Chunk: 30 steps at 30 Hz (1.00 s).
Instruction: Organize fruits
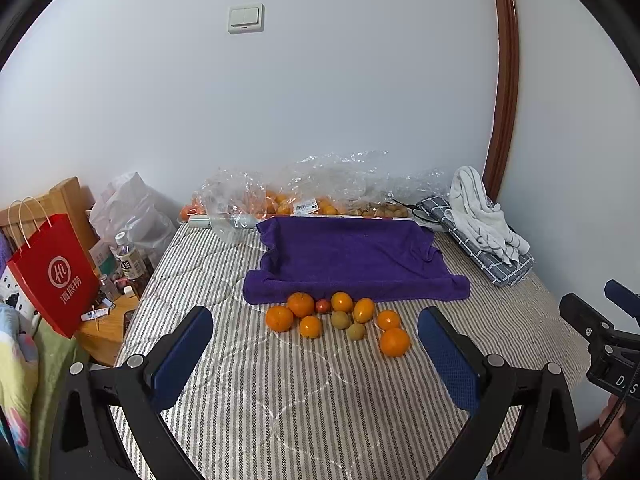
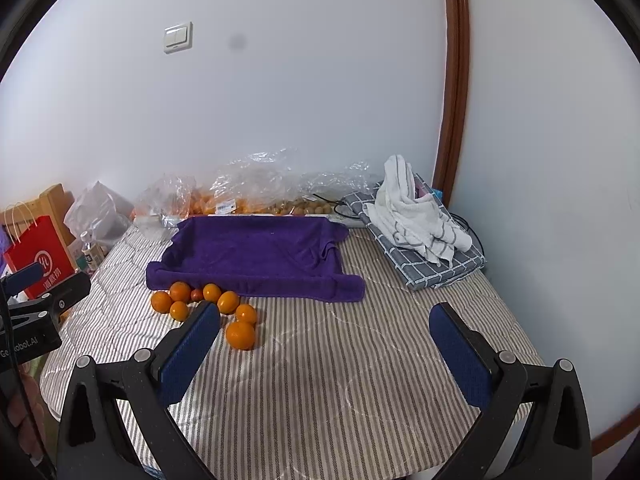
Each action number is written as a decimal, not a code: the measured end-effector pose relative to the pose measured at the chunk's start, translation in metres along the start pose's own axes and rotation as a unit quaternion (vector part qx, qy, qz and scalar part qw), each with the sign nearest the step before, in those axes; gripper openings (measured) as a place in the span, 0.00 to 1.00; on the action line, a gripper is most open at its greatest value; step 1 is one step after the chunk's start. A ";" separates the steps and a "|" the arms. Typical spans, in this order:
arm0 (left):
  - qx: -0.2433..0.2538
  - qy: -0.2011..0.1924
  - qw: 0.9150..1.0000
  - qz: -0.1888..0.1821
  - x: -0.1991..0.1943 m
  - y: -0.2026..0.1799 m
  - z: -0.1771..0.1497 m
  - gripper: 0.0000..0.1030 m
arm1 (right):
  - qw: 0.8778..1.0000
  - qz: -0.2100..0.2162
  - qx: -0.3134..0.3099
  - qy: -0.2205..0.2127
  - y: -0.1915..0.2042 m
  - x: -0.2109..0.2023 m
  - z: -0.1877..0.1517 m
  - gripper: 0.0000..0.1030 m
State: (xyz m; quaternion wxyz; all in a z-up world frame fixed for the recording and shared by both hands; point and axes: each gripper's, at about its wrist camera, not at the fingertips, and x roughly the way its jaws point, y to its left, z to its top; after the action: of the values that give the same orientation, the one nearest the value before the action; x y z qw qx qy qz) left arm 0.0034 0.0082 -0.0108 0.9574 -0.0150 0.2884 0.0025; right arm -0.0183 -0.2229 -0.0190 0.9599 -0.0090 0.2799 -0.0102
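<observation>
Holding both tongs released and empty, you have the left tongs (image 1: 316, 330) hovering over the striped bed (image 1: 320, 400), with the oranges (image 1: 301, 304) and small brownish fruits (image 1: 341, 319) clustered just ahead between their pads, touching the purple towel's (image 1: 352, 256) near edge. Your right tongs (image 2: 324, 328) sit right of that cluster.

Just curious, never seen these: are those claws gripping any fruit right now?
No. The left gripper and right gripper are both open and empty; the oranges lie loose on the bed.
</observation>
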 end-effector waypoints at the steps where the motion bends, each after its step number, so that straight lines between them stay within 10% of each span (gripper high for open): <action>1: 0.001 0.000 1.000 0.000 -0.001 0.000 0.000 1.00 | 1.000 0.000 -0.001 0.000 0.000 0.000 0.000 1.00; 30: -0.001 -0.001 1.000 -0.001 -0.002 0.000 -0.001 1.00 | 1.000 0.001 -0.008 -0.005 0.010 -0.004 0.001 1.00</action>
State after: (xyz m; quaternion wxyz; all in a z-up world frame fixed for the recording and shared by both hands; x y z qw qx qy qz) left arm 0.0014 0.0085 -0.0110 0.9577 -0.0159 0.2872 0.0014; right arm -0.0211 -0.2130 -0.0166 0.9611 -0.0169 0.2755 -0.0073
